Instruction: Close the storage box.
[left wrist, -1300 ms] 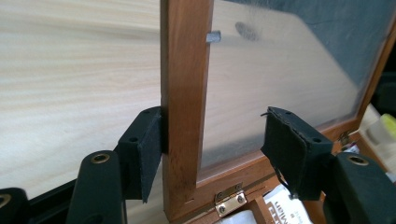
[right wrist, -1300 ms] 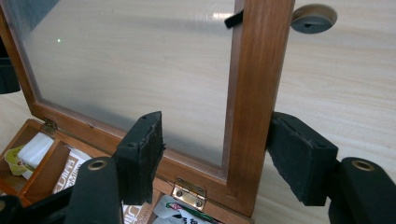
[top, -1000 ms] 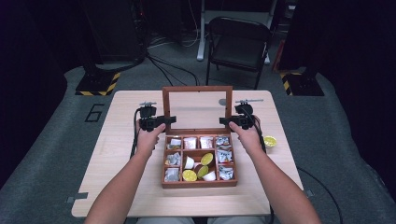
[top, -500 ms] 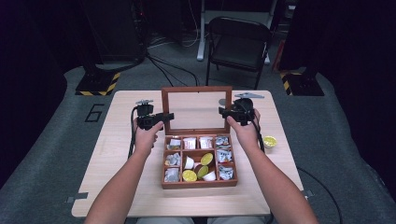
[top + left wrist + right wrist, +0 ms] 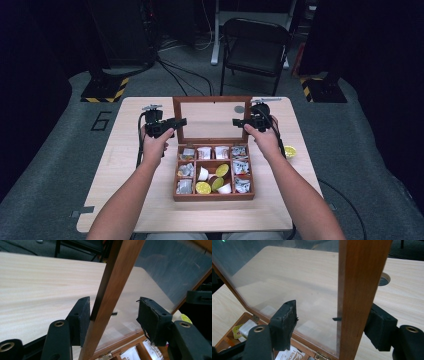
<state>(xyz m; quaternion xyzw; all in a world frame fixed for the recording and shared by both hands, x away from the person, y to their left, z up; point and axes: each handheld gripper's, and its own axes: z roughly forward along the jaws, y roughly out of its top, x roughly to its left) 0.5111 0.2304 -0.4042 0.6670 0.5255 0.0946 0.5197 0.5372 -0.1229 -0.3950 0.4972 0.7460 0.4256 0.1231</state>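
Note:
A wooden box (image 5: pixel 213 196) with several compartments of tea bags, white pods and yellow pieces lies open on the table. Its glass-paned lid (image 5: pixel 212 99) stands upright. My left gripper (image 5: pixel 179 121) is at the lid's left stile (image 5: pixel 112 282). Its jaws have been closing around the stile: one pad (image 5: pixel 81 315) touches the wood, the other stands off in front of the glass. My right gripper (image 5: pixel 238 121) straddles the right stile (image 5: pixel 357 290). Its jaws have just been opening, and the far pad (image 5: pixel 284 322) stands well clear of the wood.
A yellow piece (image 5: pixel 290 151) lies on the table (image 5: pixel 125 200) to the right of the box. A round hole (image 5: pixel 384 278) is cut in the tabletop behind the lid. A dark folding chair (image 5: pixel 255 50) stands beyond the table's far edge.

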